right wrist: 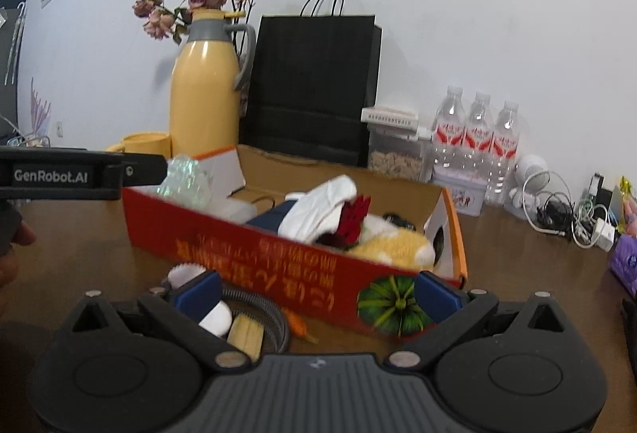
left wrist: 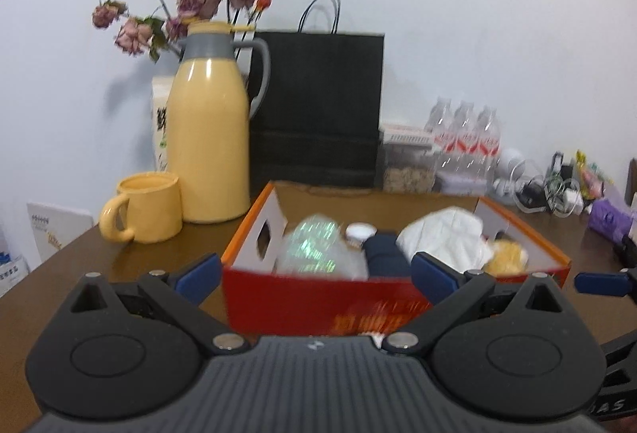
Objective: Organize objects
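The red cardboard box [right wrist: 278,245] sat open on the brown table [right wrist: 79,234], holding a white cloth [right wrist: 322,210], a yellow plush toy [right wrist: 394,245], a dark blue item [left wrist: 384,253] and crinkled iridescent wrap [left wrist: 314,245]. Yellow characters ran upside down along its side, too blurred to read, beside a printed green pumpkin [right wrist: 392,303]. The left gripper [left wrist: 316,271] was spread wide, empty, before the box. The right gripper [right wrist: 318,293] was likewise released, empty. The left tool's arm read "GenRobot.AI". Behind stood a yellow jug [left wrist: 209,138], a mug [left wrist: 145,208], a black bag [left wrist: 318,106] and water bottles [right wrist: 477,142].
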Motion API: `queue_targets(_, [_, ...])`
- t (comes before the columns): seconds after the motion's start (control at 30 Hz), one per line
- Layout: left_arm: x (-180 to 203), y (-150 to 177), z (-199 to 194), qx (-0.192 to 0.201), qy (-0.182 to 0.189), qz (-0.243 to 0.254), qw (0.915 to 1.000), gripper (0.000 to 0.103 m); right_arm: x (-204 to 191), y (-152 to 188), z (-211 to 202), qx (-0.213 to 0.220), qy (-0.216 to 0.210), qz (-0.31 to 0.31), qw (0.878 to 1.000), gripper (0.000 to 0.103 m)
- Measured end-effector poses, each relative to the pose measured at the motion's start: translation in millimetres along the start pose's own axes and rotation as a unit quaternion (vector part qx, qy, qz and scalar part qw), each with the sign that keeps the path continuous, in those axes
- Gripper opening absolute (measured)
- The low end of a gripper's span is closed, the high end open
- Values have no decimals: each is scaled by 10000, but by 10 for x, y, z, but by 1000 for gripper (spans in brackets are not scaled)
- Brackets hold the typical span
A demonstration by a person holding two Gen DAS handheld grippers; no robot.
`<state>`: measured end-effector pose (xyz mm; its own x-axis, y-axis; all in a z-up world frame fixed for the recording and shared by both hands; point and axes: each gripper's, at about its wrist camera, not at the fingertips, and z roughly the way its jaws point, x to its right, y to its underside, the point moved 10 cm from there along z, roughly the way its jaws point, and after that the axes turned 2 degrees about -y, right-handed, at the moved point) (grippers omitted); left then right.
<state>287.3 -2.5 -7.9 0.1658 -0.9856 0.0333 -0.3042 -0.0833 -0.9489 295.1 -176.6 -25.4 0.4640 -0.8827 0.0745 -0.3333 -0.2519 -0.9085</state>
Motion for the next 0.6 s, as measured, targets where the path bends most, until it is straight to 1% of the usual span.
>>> queue_targets(0.17, [-64,145,-11,-258,-38,72,9996,103,-1,116,-39,-136,-58,108,9998,103])
queue_targets(0.4, [-105,270,-26,-453,-70,119,9989,103,32,177,-31,-222,-52,202,9995,103])
queue_targets(0.6, [-128,287,4,-538,-101,81,9985,103,26,204,1,-293,-69,191,9994,103])
